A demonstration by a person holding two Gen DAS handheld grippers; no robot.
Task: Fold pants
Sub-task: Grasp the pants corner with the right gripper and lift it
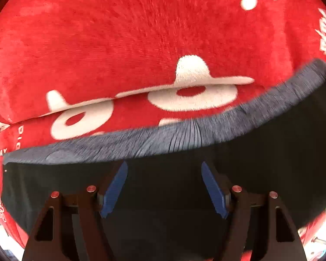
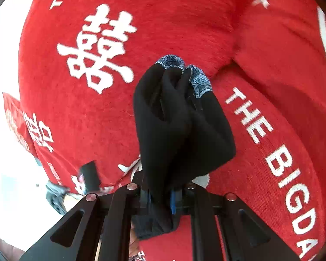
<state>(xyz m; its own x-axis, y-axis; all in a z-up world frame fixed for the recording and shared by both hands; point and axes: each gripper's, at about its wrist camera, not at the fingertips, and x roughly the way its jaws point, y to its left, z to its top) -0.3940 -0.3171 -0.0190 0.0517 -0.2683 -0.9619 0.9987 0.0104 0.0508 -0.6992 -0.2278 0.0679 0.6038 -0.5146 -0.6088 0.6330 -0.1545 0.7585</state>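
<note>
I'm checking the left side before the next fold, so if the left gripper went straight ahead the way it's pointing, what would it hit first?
Most likely the black pants: the left gripper stands open right above that cloth, short of its grey ribbed band. Depth is hard to judge.

free: red blanket (image 2: pixel 184 21) bare | obstacle: bunched pants (image 2: pixel 182 126)

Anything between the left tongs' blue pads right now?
Left wrist view: only flat black pants fabric under the open left tongs; nothing pinched.
</note>
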